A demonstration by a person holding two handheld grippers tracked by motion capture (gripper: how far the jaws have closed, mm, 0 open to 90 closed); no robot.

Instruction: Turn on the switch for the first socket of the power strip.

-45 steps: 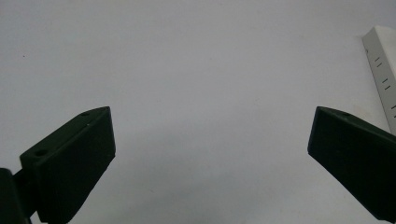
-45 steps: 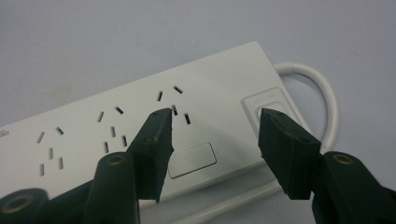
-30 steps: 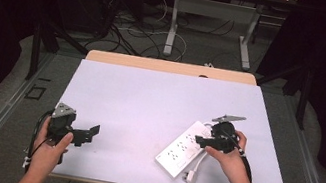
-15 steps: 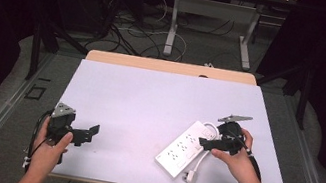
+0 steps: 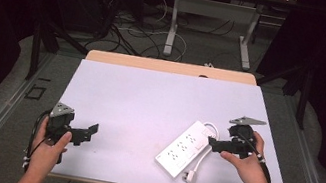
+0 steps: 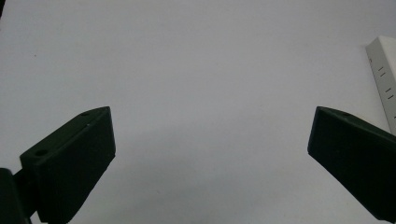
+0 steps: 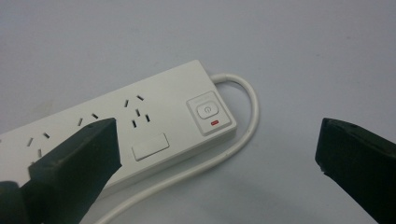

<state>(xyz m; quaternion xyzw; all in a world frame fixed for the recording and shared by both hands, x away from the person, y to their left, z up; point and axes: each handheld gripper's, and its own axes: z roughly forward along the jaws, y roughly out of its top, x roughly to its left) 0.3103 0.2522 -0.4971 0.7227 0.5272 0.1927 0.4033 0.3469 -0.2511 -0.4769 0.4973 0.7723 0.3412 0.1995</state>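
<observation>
Overhead, a pale lilac-grey tabletop [image 5: 149, 99] with a matt, even finish sits in a dark room; a strip of light wood [image 5: 170, 66] shows along its far edge. Beyond it the grey floor carries a tangle of black and white cables [image 5: 131, 27] around the white steel legs of a second desk [image 5: 216, 9]. Black drapes close off both sides.

A white plastic power strip [image 5: 184, 148] lies slantwise on the right half of the table, a long flat block with rounded corners, several socket groups and, at its far end, a square switch [image 7: 208, 112] with a small red mark. Its round white cord [image 7: 243, 121] loops out from that end and runs back beside the body to a plug [image 5: 190, 176] near the front edge.

The right gripper [image 5: 215, 142], matt black with wedge-shaped jaws, hovers just at the strip's switch end; its jaws have just been opening and now stand wide, nothing between them pressed. The left gripper [image 5: 89, 130] is well apart over bare table, jaws also spread wide and empty.
</observation>
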